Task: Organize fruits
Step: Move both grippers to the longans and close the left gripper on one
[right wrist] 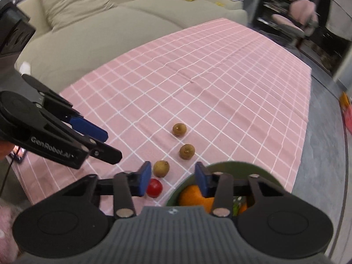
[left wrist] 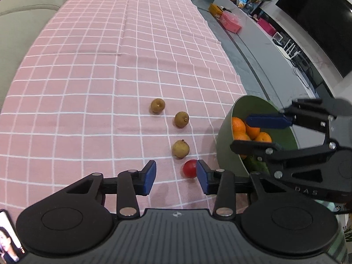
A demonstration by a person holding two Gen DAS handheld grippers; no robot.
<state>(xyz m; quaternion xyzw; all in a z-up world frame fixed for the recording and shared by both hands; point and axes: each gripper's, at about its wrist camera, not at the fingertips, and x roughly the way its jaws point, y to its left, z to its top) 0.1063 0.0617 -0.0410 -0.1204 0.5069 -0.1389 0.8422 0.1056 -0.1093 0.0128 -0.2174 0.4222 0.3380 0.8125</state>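
Note:
Three brown round fruits (left wrist: 157,105) (left wrist: 181,119) (left wrist: 180,149) lie in a line on the pink checked cloth (left wrist: 88,77). A small red fruit (left wrist: 189,168) lies nearest, beside my left gripper's right fingertip. My left gripper (left wrist: 176,176) is open and empty just above the cloth. A green bowl (left wrist: 226,136) holds several oranges (left wrist: 238,125). My right gripper (left wrist: 244,133) is open and empty over the bowl. In the right wrist view the brown fruits (right wrist: 179,129) (right wrist: 187,151) (right wrist: 161,168), red fruit (right wrist: 154,188), bowl (right wrist: 173,198) and left gripper (right wrist: 109,144) show.
A beige sofa (right wrist: 88,33) borders the table's far side. A grey table edge (left wrist: 237,50) runs right of the cloth. A white shelf (left wrist: 253,22) with pink boxes, a plant and a dark TV stands further right. A phone (left wrist: 8,237) lies at the near left.

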